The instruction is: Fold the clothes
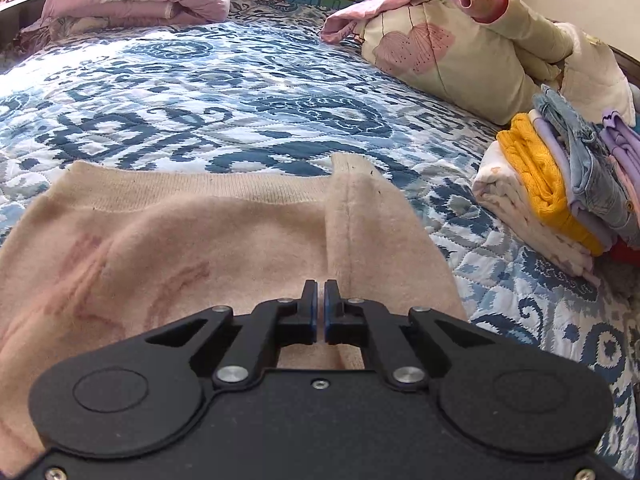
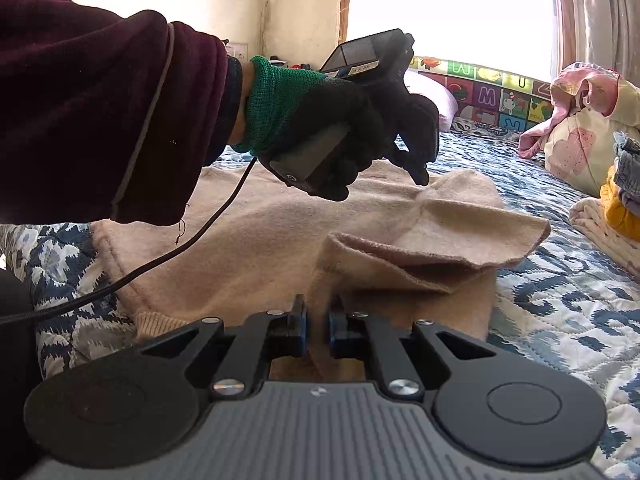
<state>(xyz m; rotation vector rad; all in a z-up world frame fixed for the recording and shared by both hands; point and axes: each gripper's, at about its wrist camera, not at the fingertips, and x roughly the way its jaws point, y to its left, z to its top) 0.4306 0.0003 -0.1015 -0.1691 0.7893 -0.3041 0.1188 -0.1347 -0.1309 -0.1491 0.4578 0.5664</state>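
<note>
At the far left of the right wrist view a dark maroon sleeve (image 2: 92, 112) reaches in, ending in a gloved hand (image 2: 332, 120), black with a green cuff, wrapped round the handle of the left gripper (image 2: 420, 174). A black cable (image 2: 168, 256) trails from that handle down across the bed. This gripper's tip hangs just above the beige sweater (image 2: 248, 240), which lies spread on the blue-and-white patterned quilt (image 2: 560, 300). In its own camera the left gripper (image 1: 320, 286) is clenched, its two blue-lined fingers drawn together with only a hairline between them and nothing caught there; the sweater (image 1: 192, 240) lies directly beneath and ahead, its ribbed hem running across the far side and a raised fold (image 1: 352, 216) just right of the fingertips.

Further right, the right gripper (image 2: 317, 308) is pinched on a flap of the sweater: cloth rises between its fingers, though the contact is partly hidden, so the firmness of the hold is hard to judge. The flap lifts from the jaws and drapes over to the right in loose layers.

At the right edge sits a stack of folded clothes (image 1: 560, 184), yellow, denim and lilac, with floral pillows (image 1: 460, 52) behind it.
</note>
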